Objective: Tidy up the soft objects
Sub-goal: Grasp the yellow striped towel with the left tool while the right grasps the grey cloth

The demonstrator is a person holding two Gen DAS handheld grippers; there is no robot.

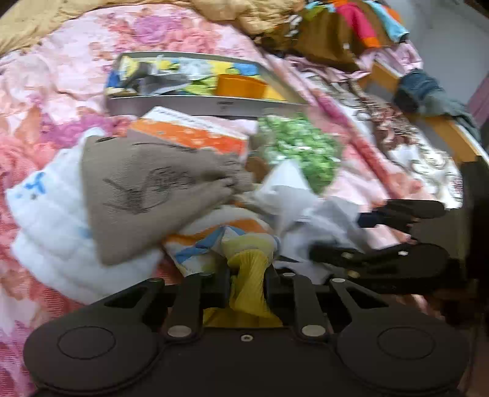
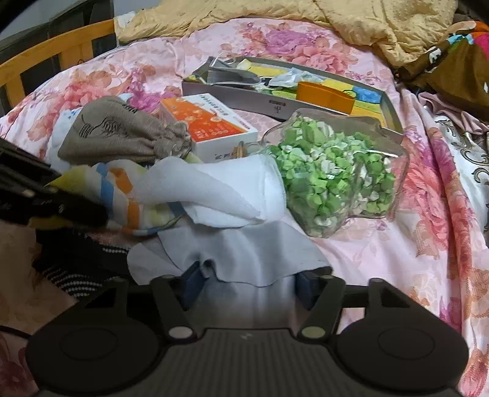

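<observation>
A heap of soft things lies on the flowered bedspread (image 2: 412,244). My left gripper (image 1: 247,274) is shut on a bunched yellow end of the striped cloth (image 1: 214,241); in the right wrist view this gripper (image 2: 76,210) enters from the left at the same cloth (image 2: 122,189). My right gripper (image 2: 249,284) stands partly open, with a pale grey cloth (image 2: 232,253) draped between its blue pads (image 2: 194,281); no firm pinch shows. A white towel (image 2: 220,189) and a brown drawstring pouch (image 2: 119,131) lie just beyond.
An orange-and-white box (image 2: 211,125) and a clear container of green paper stars (image 2: 336,174) sit behind the cloths. A metal tray (image 2: 275,103) with mixed items is farther back. A wooden bed rail (image 2: 45,49) runs at far left, a tan blanket (image 2: 366,27) at the back.
</observation>
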